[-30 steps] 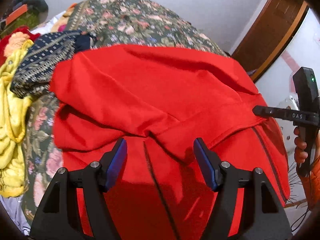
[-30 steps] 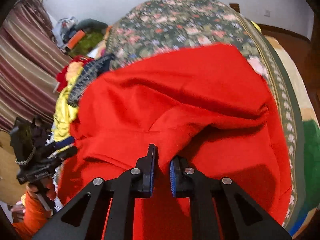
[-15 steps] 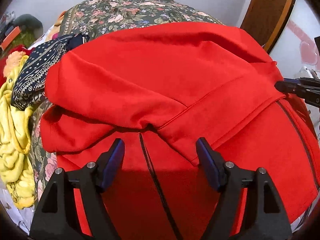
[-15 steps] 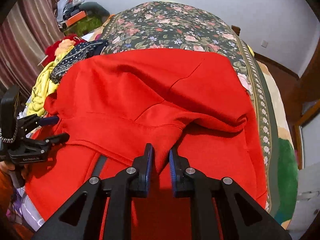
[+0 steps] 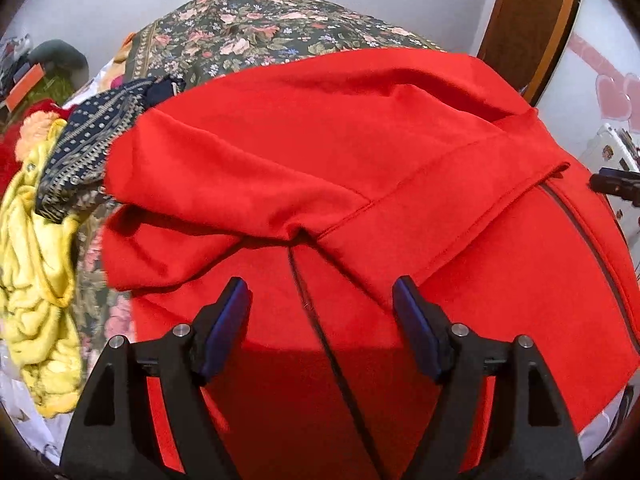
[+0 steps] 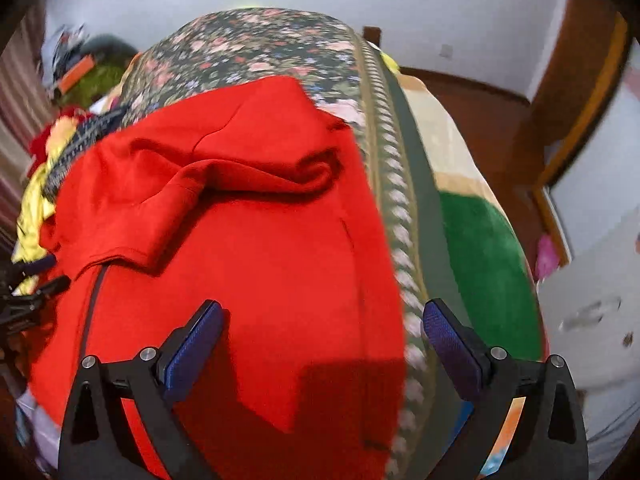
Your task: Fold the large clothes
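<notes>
The big red fleece garment [image 5: 360, 168] lies spread over my bed's dark floral bedspread [image 5: 256, 28], one layer folded across it so a stitched hem runs diagonally over the middle; a dark zipper line [image 5: 320, 320] runs down the panel nearest me. My left gripper [image 5: 320, 308] hangs just above that panel, its jaws well apart, nothing pinched between the blue pads [image 5: 224, 324]. My right gripper [image 6: 322, 328] is opening wide at this moment and has hold of nothing (the red cloth lies below it, beside the bedspread's patterned border [image 6: 400, 264]). At the bed's left side sit a crumpled yellow cloth [image 5: 36, 280] and a navy dotted cloth [image 5: 84, 148].
</notes>
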A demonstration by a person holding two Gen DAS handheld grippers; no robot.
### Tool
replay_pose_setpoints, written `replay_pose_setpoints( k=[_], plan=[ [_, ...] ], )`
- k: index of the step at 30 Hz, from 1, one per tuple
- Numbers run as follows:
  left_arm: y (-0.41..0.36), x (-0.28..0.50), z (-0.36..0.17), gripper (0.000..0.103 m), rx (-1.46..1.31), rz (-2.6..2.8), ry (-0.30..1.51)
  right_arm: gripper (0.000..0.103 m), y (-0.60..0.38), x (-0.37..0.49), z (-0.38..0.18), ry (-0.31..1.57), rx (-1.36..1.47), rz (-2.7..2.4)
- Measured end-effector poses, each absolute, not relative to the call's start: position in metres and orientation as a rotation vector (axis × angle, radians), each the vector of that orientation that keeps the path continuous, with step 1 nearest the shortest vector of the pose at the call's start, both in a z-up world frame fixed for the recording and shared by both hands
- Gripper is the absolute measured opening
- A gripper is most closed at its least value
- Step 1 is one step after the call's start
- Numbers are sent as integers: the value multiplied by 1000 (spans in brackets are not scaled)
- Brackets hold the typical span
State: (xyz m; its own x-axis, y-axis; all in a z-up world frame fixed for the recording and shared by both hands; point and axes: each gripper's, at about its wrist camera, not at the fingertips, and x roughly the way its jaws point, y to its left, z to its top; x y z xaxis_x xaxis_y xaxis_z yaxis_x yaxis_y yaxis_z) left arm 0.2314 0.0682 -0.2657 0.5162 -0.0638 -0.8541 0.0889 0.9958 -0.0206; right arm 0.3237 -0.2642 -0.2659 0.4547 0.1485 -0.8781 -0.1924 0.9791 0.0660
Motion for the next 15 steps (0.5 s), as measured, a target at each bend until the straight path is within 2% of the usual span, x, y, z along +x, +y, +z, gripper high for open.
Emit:
replay_pose_setpoints(
  k=[4, 8, 15],
  plan=[
    [89, 214, -236, 74, 70, -2, 948, 100, -279, 305, -260, 1081, 14, 240],
    [133, 196, -220, 75, -18, 66, 934, 99, -287, 291, -269, 1108, 20, 246],
    [189, 158, -252, 75, -302, 97, 1064, 100, -300, 275, -287, 1140, 122, 265]
  ],
)
